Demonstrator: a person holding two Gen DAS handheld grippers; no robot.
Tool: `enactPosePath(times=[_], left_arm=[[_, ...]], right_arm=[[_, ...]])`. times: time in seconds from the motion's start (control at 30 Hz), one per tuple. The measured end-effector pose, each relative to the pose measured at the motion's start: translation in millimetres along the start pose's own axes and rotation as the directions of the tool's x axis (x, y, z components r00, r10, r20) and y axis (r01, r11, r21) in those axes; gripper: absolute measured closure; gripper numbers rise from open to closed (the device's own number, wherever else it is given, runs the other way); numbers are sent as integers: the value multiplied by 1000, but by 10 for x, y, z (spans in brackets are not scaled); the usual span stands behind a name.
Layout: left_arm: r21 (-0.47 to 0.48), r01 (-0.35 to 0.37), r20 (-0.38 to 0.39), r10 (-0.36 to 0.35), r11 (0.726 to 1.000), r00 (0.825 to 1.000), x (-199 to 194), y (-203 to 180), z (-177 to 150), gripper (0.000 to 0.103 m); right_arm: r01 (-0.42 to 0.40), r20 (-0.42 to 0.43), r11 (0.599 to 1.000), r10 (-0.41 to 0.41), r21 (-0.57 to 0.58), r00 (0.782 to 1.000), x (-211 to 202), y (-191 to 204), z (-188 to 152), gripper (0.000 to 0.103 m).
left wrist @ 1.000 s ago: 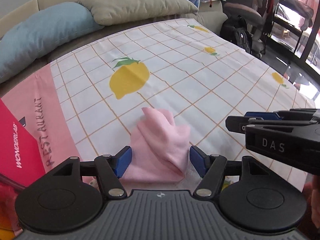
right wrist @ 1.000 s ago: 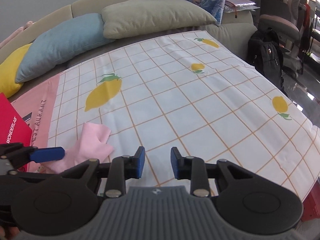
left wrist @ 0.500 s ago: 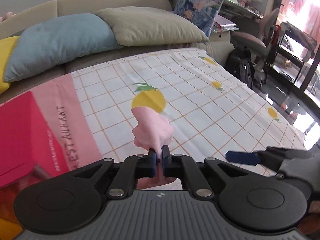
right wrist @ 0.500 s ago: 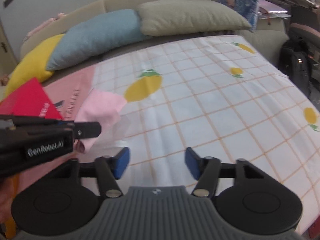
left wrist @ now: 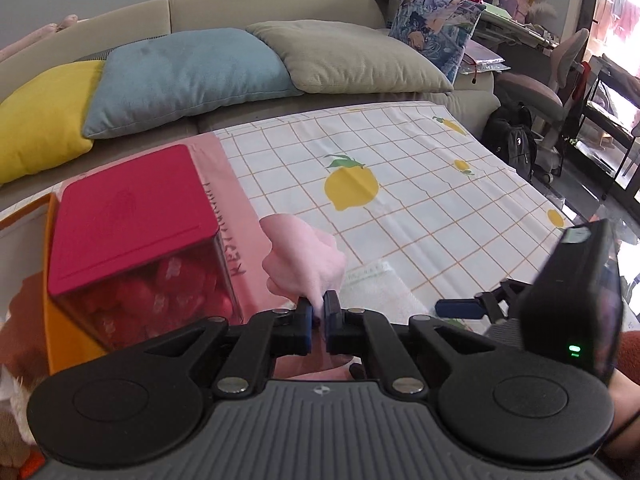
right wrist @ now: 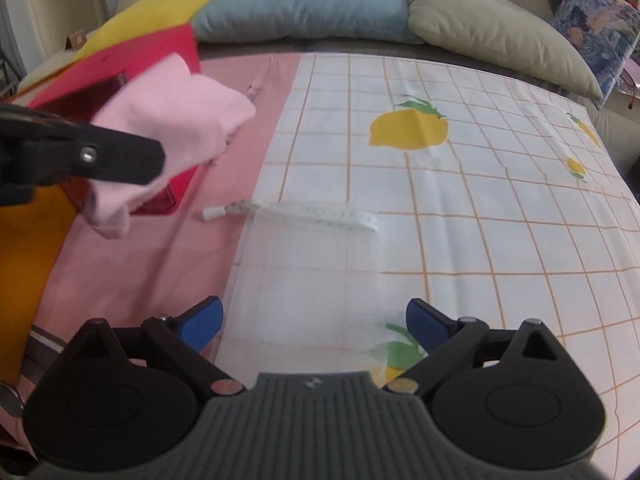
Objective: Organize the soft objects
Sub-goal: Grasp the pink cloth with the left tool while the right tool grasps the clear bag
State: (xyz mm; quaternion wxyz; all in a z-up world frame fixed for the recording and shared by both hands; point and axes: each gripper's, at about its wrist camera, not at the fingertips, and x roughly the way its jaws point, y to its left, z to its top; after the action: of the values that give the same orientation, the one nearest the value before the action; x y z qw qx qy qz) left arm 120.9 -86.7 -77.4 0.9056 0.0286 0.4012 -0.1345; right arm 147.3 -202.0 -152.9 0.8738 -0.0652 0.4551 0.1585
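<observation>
1. left gripper (left wrist: 317,317) pinched tight on the pink cloth (left wrist: 302,256); cloth bunched, lifted off the lemon-print tablecloth (left wrist: 420,216), hanging just beside the red-lidded box (left wrist: 132,216)
2. right gripper (right wrist: 314,322) jaws spread wide and have just been opening; nothing pinched; only the flat white mesh pouch (right wrist: 308,272) lies on the tablecloth beneath the gap, pads not touching it
3. step in hand, my read: pink cloth is meant for storage, either the pouch or the box; can't tell which; box lid looks shut
4. to do it well: keep the left pinch firm, cloth is limp and could slip; carry it high enough that the trailing end clears the box corner
5. if pouch: right should take one layer only at the zipper edge (right wrist: 320,212) and lift the mouth open before left feeds the cloth in; grabbing both layers keeps it closed
6. yellow, blue, beige cushions (left wrist: 188,76) at the back, untouched
</observation>
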Motion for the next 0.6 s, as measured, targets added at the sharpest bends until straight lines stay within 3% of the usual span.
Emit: enactPosePath(times=[0.13,0.23,0.43,0.5,0.57,0.6], left_arm=[[-7,4,10,-3,1000,1000,-103,-16,-37,97],[1,10,25,-10,1000,1000,-192,-40,-53,97],[-11,9,49,-8,1000,999,-368,-52,-89,97],[-13,7,59,-6,1000,998,-429,-59,-94,97],[-16,3,71,-1,1000,997,-499,-61,-94,97],[-22,1,76,1,1000,997,-531,-58,-92,97]], right_arm=[[11,23,1000,-11,-23,1000,-5,36,-42,9],[7,49,999,-6,-33,999,-47,48,-56,22],[42,82,999,-42,-7,996,-88,-15,-47,65],[59,85,998,-59,1,995,-82,-49,-38,91],[62,85,998,-63,14,994,-91,-85,-37,102],[56,85,998,-58,29,995,-95,-107,-38,103]])
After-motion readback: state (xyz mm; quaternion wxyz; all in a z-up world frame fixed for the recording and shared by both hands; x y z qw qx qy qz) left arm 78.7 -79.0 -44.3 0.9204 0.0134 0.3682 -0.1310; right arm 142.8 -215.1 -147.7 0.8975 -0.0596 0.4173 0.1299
